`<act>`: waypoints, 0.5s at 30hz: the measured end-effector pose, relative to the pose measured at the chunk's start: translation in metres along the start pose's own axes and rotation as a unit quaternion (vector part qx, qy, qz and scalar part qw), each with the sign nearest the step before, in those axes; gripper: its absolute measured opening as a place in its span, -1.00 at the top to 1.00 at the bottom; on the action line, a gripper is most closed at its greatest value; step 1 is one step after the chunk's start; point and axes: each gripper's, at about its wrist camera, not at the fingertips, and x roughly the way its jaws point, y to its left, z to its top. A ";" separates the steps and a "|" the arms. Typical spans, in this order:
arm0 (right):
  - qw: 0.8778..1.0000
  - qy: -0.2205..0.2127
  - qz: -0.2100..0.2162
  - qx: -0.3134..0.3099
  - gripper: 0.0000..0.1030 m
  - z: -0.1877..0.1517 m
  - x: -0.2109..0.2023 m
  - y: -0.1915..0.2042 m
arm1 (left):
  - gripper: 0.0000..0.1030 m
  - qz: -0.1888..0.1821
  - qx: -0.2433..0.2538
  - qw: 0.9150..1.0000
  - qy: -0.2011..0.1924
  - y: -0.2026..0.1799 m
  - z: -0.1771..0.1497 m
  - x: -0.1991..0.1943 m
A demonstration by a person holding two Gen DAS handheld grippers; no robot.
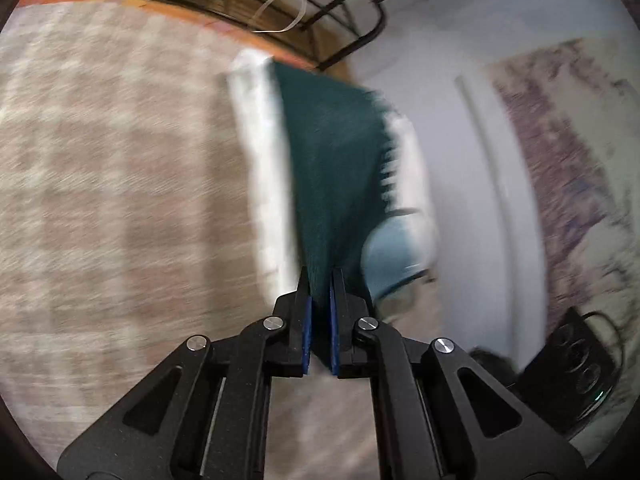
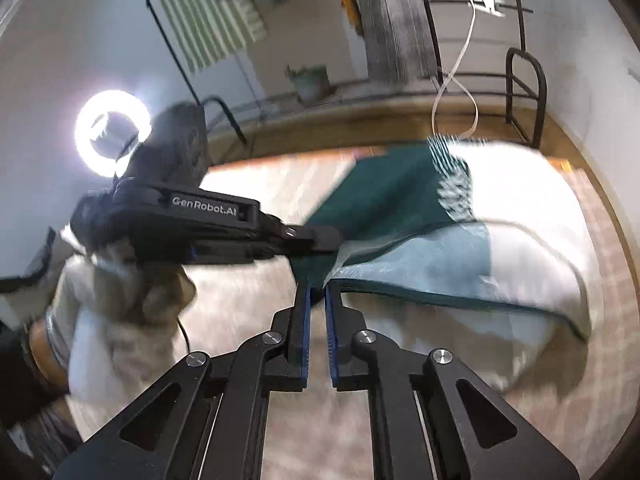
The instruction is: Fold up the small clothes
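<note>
1. Both claws are clamped on one edge of the garment: the left claw [image 1: 320, 280] and the right claw [image 2: 317, 292] each pinch the green-and-white garment [image 2: 400, 200], lifted above the patterned carpet [image 1: 100, 160].
2. Judging by this, a fold is mid-carry; next, lay the held edge squarely over the far side.
3. Only the right view shows the left claw from outside and a ring light [image 2: 112, 132]; the left shows a dark box [image 1: 572, 364].

The patterned carpet [image 1: 100, 200] lies open left of the hanging garment [image 1: 336, 168], while the black metal frame [image 2: 524, 92] and ring light [image 2: 112, 132] block the far side.
</note>
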 end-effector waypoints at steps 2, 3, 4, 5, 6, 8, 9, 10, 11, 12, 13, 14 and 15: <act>1.000 -0.015 0.011 0.021 0.84 -0.010 -0.012 -0.015 | 0.64 0.020 0.005 1.000 -0.008 0.006 -0.005 -0.007; 0.999 -0.029 0.012 0.037 0.84 -0.014 -0.020 -0.026 | 0.50 0.029 0.009 0.999 -0.019 0.007 -0.007 -0.014; 0.997 -0.052 0.009 0.061 0.84 -0.017 -0.033 -0.042 | 0.31 0.031 0.014 0.999 -0.032 0.007 -0.009 -0.021; 0.995 -0.067 0.003 0.078 0.77 -0.019 -0.041 -0.054 | 0.27 0.036 0.021 0.998 -0.044 0.005 -0.010 -0.027; 0.992 -0.082 -0.018 0.098 0.69 -0.021 -0.050 -0.069 | 0.27 0.045 0.031 0.997 -0.056 0.003 -0.011 -0.034; 0.980 -0.110 -0.088 0.139 0.14 -0.021 -0.065 -0.101 | 0.27 0.051 0.040 0.995 -0.070 -0.001 -0.012 -0.041; 0.973 -0.121 -0.116 0.158 0.09 -0.022 -0.070 -0.116 | 0.27 0.051 0.045 0.995 -0.075 -0.002 -0.012 -0.044; 0.964 -0.130 -0.143 0.184 0.09 -0.024 -0.074 -0.135 | 0.27 0.054 0.054 0.994 -0.081 -0.007 -0.011 -0.047; 0.960 -0.130 -0.151 0.199 0.08 -0.025 -0.075 -0.146 | 0.27 0.054 0.060 0.993 -0.086 -0.010 -0.011 -0.048; 0.957 -0.123 -0.144 0.220 0.07 -0.027 -0.073 -0.161 | 0.27 0.052 0.070 0.992 -0.091 -0.016 -0.012 -0.048; 0.956 -0.109 -0.126 0.242 0.05 -0.028 -0.065 -0.175 | 0.27 0.050 0.079 0.991 -0.094 -0.017 -0.009 -0.048; 0.954 -0.100 -0.120 0.257 0.05 -0.030 -0.060 -0.182 | 0.27 0.051 0.087 0.990 -0.095 -0.022 -0.009 -0.046; 0.952 -0.093 -0.118 0.266 0.05 -0.030 -0.053 -0.187 | 0.27 0.058 0.102 0.989 -0.096 -0.029 -0.010 -0.041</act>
